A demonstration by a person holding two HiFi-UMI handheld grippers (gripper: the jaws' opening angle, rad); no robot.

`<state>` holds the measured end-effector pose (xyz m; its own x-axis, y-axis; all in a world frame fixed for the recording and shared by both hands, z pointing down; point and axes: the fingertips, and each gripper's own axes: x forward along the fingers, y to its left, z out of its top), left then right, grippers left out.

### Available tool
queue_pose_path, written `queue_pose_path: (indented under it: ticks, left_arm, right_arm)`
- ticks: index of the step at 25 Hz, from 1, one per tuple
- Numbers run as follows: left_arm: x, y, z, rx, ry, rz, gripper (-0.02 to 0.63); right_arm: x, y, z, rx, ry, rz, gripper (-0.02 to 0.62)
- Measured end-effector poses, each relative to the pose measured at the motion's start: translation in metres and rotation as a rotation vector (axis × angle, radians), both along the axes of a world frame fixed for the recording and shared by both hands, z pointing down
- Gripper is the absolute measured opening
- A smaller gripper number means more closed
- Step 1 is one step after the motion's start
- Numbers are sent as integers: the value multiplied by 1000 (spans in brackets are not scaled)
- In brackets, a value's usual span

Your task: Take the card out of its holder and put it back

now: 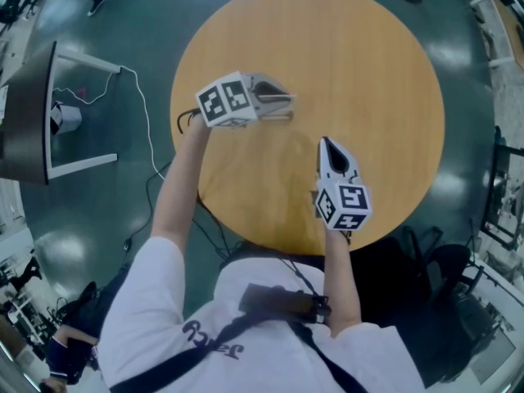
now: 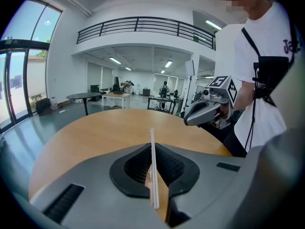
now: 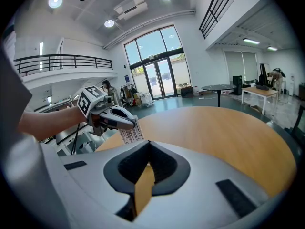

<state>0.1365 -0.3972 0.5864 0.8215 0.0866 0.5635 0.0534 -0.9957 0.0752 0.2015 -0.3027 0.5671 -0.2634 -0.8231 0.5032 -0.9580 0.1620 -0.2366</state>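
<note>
The thin white card printed with rows of dark marks [image 3: 130, 133] is pinched between the tips of the left gripper [image 1: 282, 103], whose grey jaws are closed tight onto it. In the left gripper view it stands edge-on as a pale upright sliver [image 2: 153, 168] rising out of the black padded throat of the jaws. In the right gripper view its printed face shows, hanging slanted below the jaw tips. Whether a clear sleeve lies around it cannot be told, and no separate holder can be made out. From the head view the card is only a faint thin strip [image 1: 281, 115] at the tip of the left gripper, over the left part of the round light-brown wooden table [image 1: 368, 72]; it appears to be held just above the wood rather than lying on it. The right gripper [image 1: 327, 143] is a little way off, nearer the person, pointing across the table with its jaws brought together at the tips and nothing between them; through the slit lower down only the table top shows [image 3: 148, 144]. The two grippers are apart, not touching each other. Each carries a white cube with black square markers [image 1: 225, 101] at its rear. The person wears a white short-sleeved shirt [image 1: 164, 318] crossed by a dark strap, and the table stands on a glossy dark green-grey floor [image 1: 123, 23].
</note>
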Motion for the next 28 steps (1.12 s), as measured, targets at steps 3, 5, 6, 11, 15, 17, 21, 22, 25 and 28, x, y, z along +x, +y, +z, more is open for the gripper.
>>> queue_pose_path:
  ticks: [3, 5, 6, 11, 15, 17, 21, 22, 25, 28]
  left_arm:
    - [-3, -3, -1, -4, -6, 0, 26]
    - [-4, -3, -1, 1, -18, 5, 26]
    - [-3, -3, -1, 5, -22, 8, 26]
    - [-1, -5, 0, 14, -44, 8, 26]
    - [-1, -5, 0, 21, -72, 21, 26]
    - [-1, -4, -1, 25, -78, 27, 26]
    - [-2, -1, -1, 22, -82, 23, 26]
    - [-3, -1, 1, 22, -82, 21, 26]
    - [-4, 0, 2, 17, -76, 11, 26]
    - [-3, 2, 5, 8, -68, 4, 26]
  right_arm:
    - [-3, -3, 0, -1, 1, -2, 23]
    - [-2, -4, 0, -4, 2, 2, 23]
    - [-1, -4, 0, -5, 2, 3, 23]
    - [0, -4, -1, -4, 1, 2, 23]
    - [-4, -6, 1, -6, -2, -1, 23]
    - [-5, -5, 1, -6, -2, -1, 23]
    - [-1, -2, 0, -2, -1, 3, 23]
    - [0, -1, 1, -2, -1, 5, 23]
    - [4, 0, 2, -4, -3, 11, 23]
    - [6, 2, 3, -6, -5, 9, 23]
